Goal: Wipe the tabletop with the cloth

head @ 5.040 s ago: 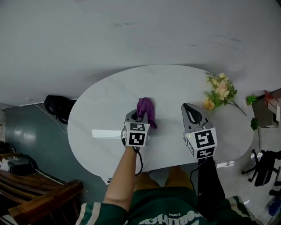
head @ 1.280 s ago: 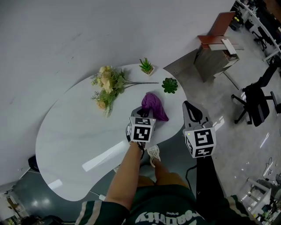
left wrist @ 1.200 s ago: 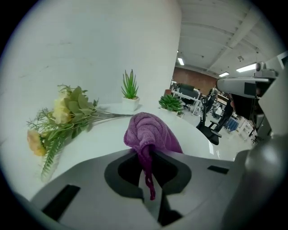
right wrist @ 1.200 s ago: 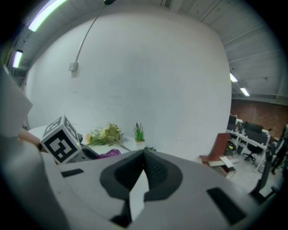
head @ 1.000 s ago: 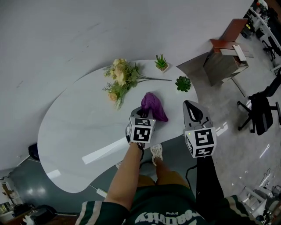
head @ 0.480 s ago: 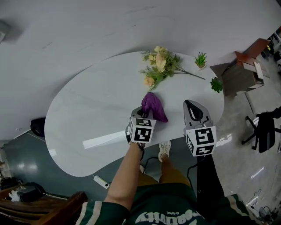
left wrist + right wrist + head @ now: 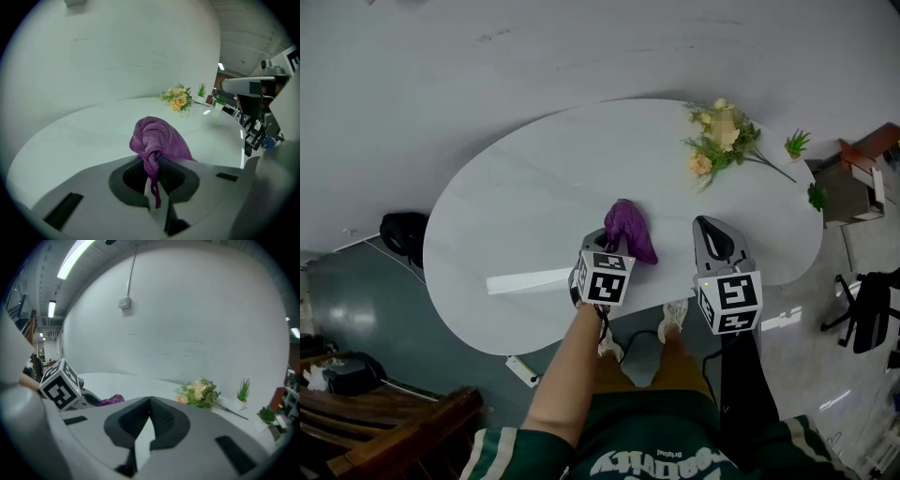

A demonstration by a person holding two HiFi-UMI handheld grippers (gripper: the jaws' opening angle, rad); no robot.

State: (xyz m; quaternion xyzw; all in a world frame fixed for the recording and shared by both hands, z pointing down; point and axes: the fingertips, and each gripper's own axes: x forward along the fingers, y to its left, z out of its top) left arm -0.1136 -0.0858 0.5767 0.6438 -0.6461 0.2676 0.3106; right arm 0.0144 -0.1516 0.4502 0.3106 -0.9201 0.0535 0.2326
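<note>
White oval tabletop (image 7: 516, 197) carries the purple cloth (image 7: 628, 230) near its front edge, clamped in your left gripper (image 7: 602, 246). Your right gripper (image 7: 713, 240) is closed, empty. You are probably mid-wipe; next sweep it across, pressed flat.

From above, the left tool (image 7: 606, 242) covers the near end of the cloth (image 7: 628, 228); a dark bag (image 7: 399, 234) sits partly hidden by the tabletop (image 7: 516, 187) rim; an office chair (image 7: 870, 317) and a wooden bench (image 7: 384, 433) are cut off at the edges; in the right gripper view the cloth shows only as a sliver behind the left tool.
</note>
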